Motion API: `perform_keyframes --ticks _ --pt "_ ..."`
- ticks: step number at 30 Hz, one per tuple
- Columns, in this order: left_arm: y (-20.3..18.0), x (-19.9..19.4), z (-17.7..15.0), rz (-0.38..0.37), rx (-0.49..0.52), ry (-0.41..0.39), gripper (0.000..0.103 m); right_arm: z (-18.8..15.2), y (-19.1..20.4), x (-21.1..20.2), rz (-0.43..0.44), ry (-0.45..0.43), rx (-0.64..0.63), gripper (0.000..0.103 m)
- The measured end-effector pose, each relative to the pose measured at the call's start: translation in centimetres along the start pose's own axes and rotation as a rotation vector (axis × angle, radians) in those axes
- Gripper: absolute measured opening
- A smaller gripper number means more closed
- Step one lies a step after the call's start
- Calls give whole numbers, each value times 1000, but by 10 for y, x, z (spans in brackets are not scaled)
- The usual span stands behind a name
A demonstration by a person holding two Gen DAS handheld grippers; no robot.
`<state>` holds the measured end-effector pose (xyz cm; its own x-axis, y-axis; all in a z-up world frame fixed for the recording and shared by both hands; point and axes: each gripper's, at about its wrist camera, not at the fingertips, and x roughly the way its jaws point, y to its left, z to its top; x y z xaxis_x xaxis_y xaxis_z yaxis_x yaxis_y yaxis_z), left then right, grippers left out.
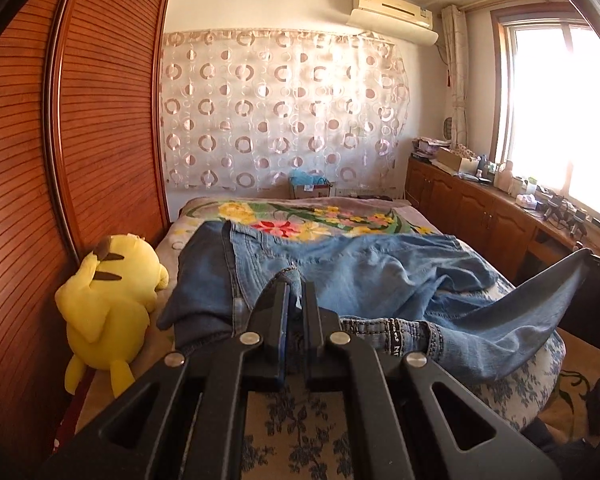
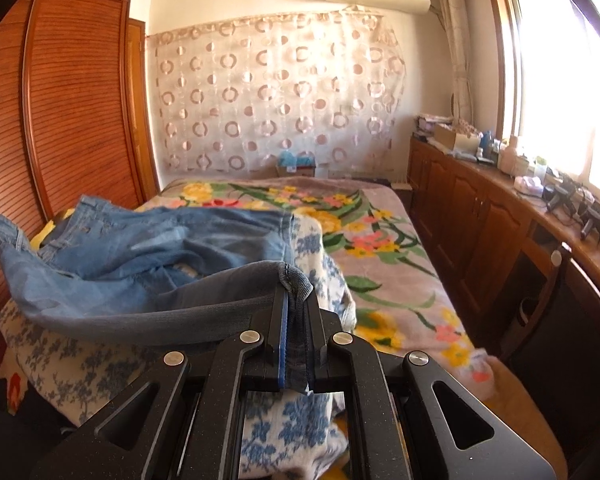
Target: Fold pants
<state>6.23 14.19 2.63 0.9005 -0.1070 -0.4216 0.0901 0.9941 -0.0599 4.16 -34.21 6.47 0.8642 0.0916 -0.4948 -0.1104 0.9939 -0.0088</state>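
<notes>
The jeans (image 1: 352, 272) lie rumpled on the bed (image 2: 384, 280), with 2 corners lifted. The left gripper (image 1: 296, 284) and the right gripper (image 2: 296, 292) each pinch a denim edge. If one pulls harder, the cloth may slip out or fold crooked. Only the left view shows the yellow plush toy (image 1: 108, 300), probably touching the jeans.

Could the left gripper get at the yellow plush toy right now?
Probably not: the left gripper is shut on the jeans. The yellow plush toy lies unobstructed to its left, but it would have to let go first.
</notes>
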Motion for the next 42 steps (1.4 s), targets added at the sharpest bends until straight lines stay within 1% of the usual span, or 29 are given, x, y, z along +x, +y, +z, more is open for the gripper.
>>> perform_keyframes --ticks 3,6,10,12,13,14,16,18,20,22,23,24,25,26,27,28,29,30,36,38,40,42 --pt "4 10 13 9 -6 -15 0 19 -2 8 -10 -35 -6 4" --pt "9 23 26 44 4 -32 0 35 -1 21 -22 -54 -23 4" --pt "17 44 38 30 -1 -8 0 50 -2 43 -15 -60 -28 4" --pt "20 53 34 22 2 25 0 52 5 58 -19 -38 -47 4" --pt "21 53 29 14 1 34 0 51 8 66 -6 -22 -54 4" --pt "23 55 22 4 -4 56 0 48 10 73 5 -8 -59 4" --pt "24 57 10 8 -2 90 0 41 16 85 4 16 -76 4" --pt "22 58 -2 2 10 126 1 34 16 93 10 34 -65 4" --pt "20 58 -16 0 10 158 10 25 15 100 12 49 -48 4" --pt "17 58 -31 -4 21 186 24 19 14 105 8 63 -41 4" --pt "15 58 -37 -7 23 194 27 14 13 108 6 74 -39 4" --pt "14 59 -44 -16 25 210 32 10 13 110 3 83 -39 4" --pt "12 59 -50 -22 23 221 36 6 15 110 1 91 -40 4" --pt "11 58 -56 -26 20 229 36 3 15 111 -1 102 -40 4" --pt "11 58 -61 -27 16 238 39 1 15 111 -2 108 -39 4" --pt "11 57 -68 -29 10 251 49 -2 16 111 -1 115 -40 4" --pt "10 56 -72 -38 6 256 54 -5 16 112 -3 120 -41 4" --pt "11 55 -75 -44 2 257 64 -8 17 112 -7 125 -44 4" --pt "9 43 -102 -75 -30 290 65 -22 21 107 -9 145 -38 4" --pt "7 40 -111 -101 -38 306 65 -26 24 104 -6 152 -39 4" --pt "7 40 -116 -111 -46 315 64 -30 27 103 -1 158 -40 4" --pt "8 43 -120 -112 -52 330 60 -33 29 101 4 161 -40 4"
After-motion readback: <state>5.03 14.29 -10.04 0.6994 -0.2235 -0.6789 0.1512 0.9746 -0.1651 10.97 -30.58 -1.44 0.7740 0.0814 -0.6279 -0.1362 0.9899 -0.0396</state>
